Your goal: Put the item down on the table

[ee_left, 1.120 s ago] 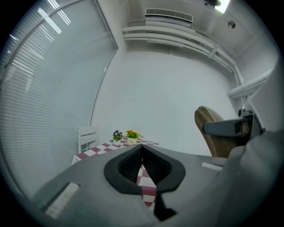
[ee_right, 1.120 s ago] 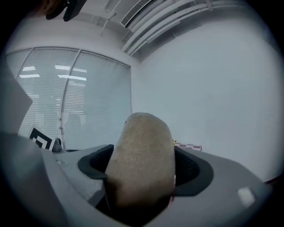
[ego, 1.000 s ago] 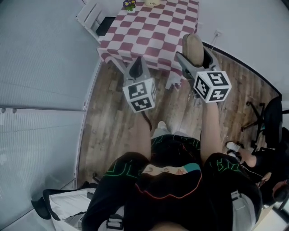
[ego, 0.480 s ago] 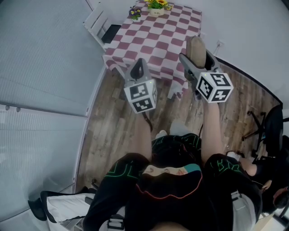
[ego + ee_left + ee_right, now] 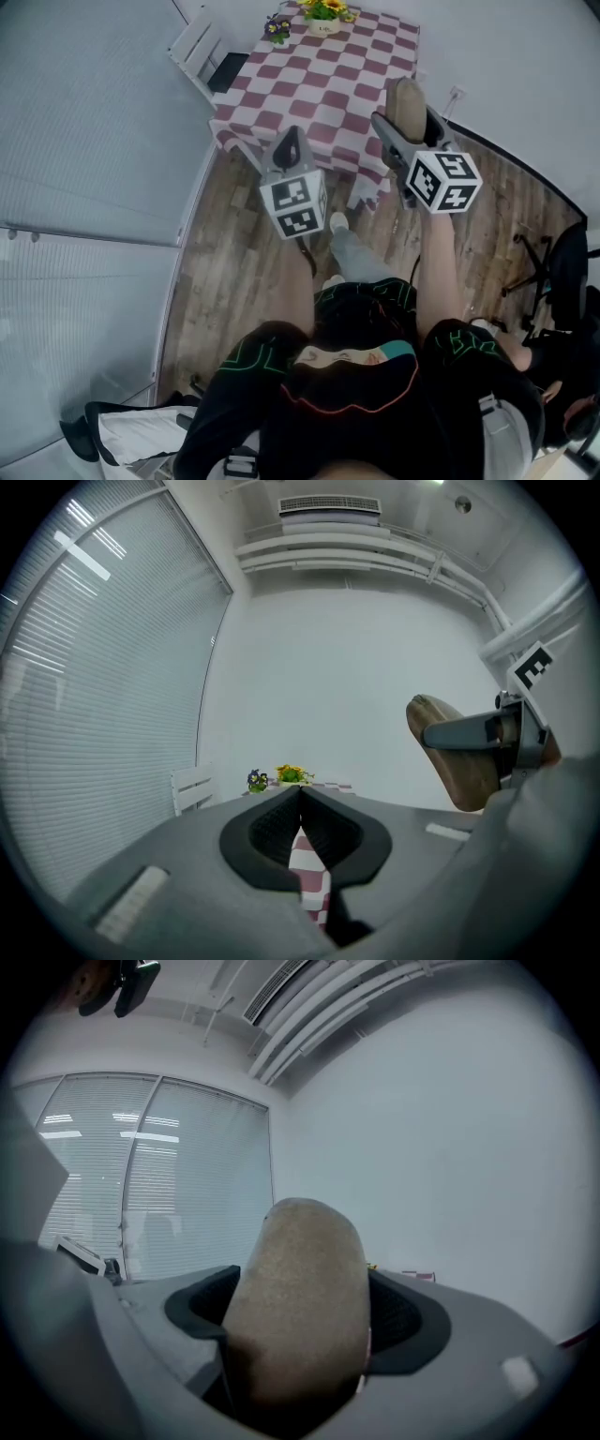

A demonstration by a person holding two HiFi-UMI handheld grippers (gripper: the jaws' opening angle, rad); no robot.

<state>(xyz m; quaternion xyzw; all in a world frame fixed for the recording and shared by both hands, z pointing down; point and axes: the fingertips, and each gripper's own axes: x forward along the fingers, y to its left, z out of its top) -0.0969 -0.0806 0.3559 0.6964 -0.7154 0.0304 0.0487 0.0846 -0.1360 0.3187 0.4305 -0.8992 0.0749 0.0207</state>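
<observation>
A tan, rounded, potato-like item point(image 5: 405, 105) stands clamped between the jaws of my right gripper point(image 5: 401, 122); it fills the middle of the right gripper view point(image 5: 298, 1307) and shows from the side at the right of the left gripper view point(image 5: 457, 752). My left gripper point(image 5: 287, 145) is shut with nothing in it, its pads point(image 5: 302, 810) meeting at the tips. Both grippers hover over the near edge of a table with a red-and-white checked cloth point(image 5: 319, 70), the right one over its right corner.
A small flowerpot with yellow flowers point(image 5: 324, 13) and a darker purple bunch point(image 5: 277, 28) stand at the table's far edge. A white chair point(image 5: 202, 49) is at its left. Wood floor point(image 5: 234, 262) lies below. A black office chair point(image 5: 562, 253) is at the right.
The view has shifted so the table sits lower and nearer, with the flowers now in sight. A leg has swung forward under the grippers. Both grippers keep their pose.
</observation>
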